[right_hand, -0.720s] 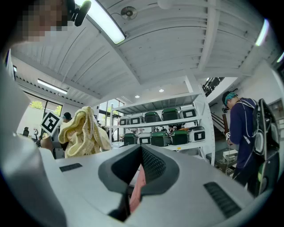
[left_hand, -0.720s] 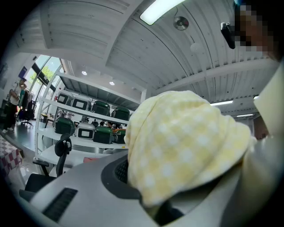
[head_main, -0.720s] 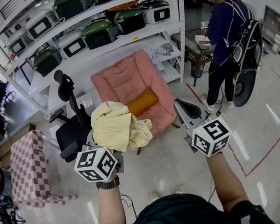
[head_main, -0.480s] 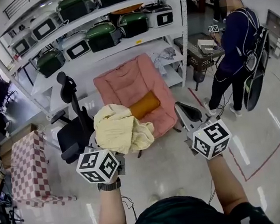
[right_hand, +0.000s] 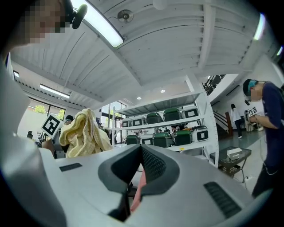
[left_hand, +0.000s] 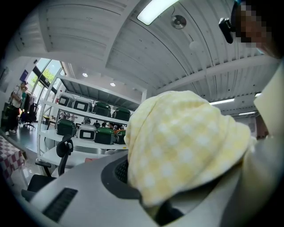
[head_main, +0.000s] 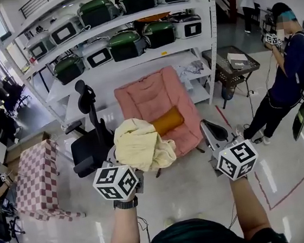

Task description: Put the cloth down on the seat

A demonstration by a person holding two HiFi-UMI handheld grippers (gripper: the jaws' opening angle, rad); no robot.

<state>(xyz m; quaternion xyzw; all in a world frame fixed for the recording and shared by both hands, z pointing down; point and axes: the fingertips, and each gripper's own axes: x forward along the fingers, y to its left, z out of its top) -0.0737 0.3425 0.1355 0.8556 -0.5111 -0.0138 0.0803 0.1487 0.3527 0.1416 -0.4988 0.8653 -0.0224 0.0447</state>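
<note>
Left gripper [left_hand: 155,204] is clamped on the yellow checked cloth [head_main: 143,145]. Its own view is basically all cloth, bunched over the jaws, with just the shelves [left_hand: 84,117] off to the side. You need the head view to see where it actually is: held up in the air in front of the pink seat [head_main: 149,99], not touching it, with an orange cushion [head_main: 168,122] lying on the seat. Right gripper [right_hand: 142,150] has its jaws closed on nothing. Its view catches the cloth from the side, hanging in a loose heap.
</note>
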